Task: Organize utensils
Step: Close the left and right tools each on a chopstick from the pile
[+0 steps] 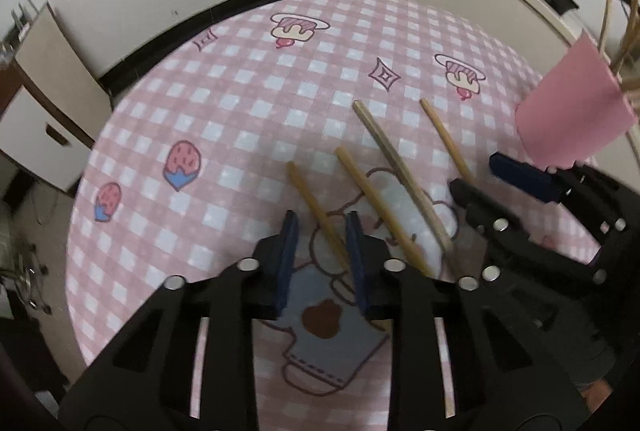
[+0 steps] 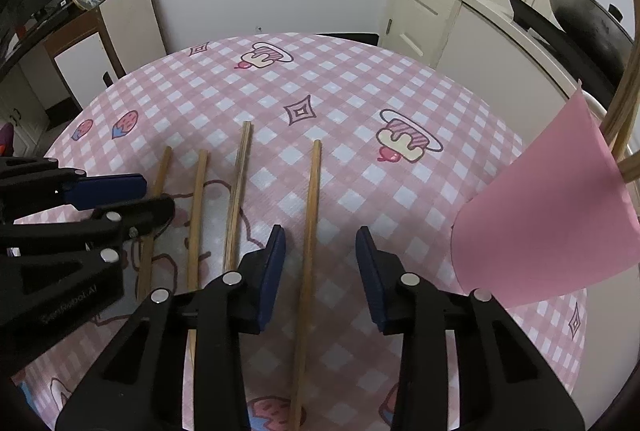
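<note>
Nearest, the right tool [image 2: 320, 271] is hanging with its jaws parted, astride the rightmost chopstick [image 2: 307, 255], which is lying flat on the bench [image 2: 460, 91] between the blue pads [image 2: 272, 271]; neither pad is pressing on it, so nothing is gripped. To its left, the left tool [image 1: 322, 255] is standing slightly open over the leftmost chopstick [image 1: 316, 211], the stick passing between its jaws but, as far as I can tell, not pinched.

Just beyond, the two middle chopsticks [image 2: 236, 191] are lying side by side, all four running roughly parallel from near to far on the pink checked cloth [image 2: 340, 79].

These sticks are looking light, stiff and thin, likely bamboo or wood, smooth enough to roll or twist out of a loose pinch. Lying flat on soft cloth, they are offering little height to catch, so the pads probably need to be coming down low on either side. Taking hold nearer the middle should be keeping a stick from drooping or swinging.

Farther right, a pink holder [image 2: 552, 223] is standing at the bench edge with several sticks [image 2: 624, 119] already poking from it.
</note>
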Motion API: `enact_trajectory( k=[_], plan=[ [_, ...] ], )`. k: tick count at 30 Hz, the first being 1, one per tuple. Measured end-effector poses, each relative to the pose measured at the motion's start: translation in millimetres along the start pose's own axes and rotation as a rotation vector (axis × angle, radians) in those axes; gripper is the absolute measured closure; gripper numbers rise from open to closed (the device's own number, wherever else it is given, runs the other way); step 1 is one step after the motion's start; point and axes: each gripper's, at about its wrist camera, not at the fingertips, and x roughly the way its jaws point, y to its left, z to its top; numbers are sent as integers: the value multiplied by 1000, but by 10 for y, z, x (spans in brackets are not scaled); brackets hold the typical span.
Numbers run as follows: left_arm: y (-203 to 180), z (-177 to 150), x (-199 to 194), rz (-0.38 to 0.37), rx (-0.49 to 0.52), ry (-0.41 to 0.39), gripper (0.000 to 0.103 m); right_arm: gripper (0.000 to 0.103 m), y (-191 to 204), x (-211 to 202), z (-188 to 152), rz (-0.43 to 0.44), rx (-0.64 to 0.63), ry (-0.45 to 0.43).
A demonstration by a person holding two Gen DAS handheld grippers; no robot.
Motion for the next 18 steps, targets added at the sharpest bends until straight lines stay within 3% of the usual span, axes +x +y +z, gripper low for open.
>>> enact_trajectory(
  k=[5,7,9,13,18],
  plan=[
    [-64,8,11,51,41,-35,83,70,20,26,47,-4,-4,10],
    [-76,12,15,55,49,-43,86,76,35,36,68,1,-5,13],
    [-90,6,7,51,53,-53,89,95,79,38,76,15,-13,14],
    [-22,38,21,-4,36,-51,98,99,136,35,78,-12,-17,10],
    [70,38,-18,-89,-3,-31,98,99,130,-103,45,3,7,-17]
  ],
)
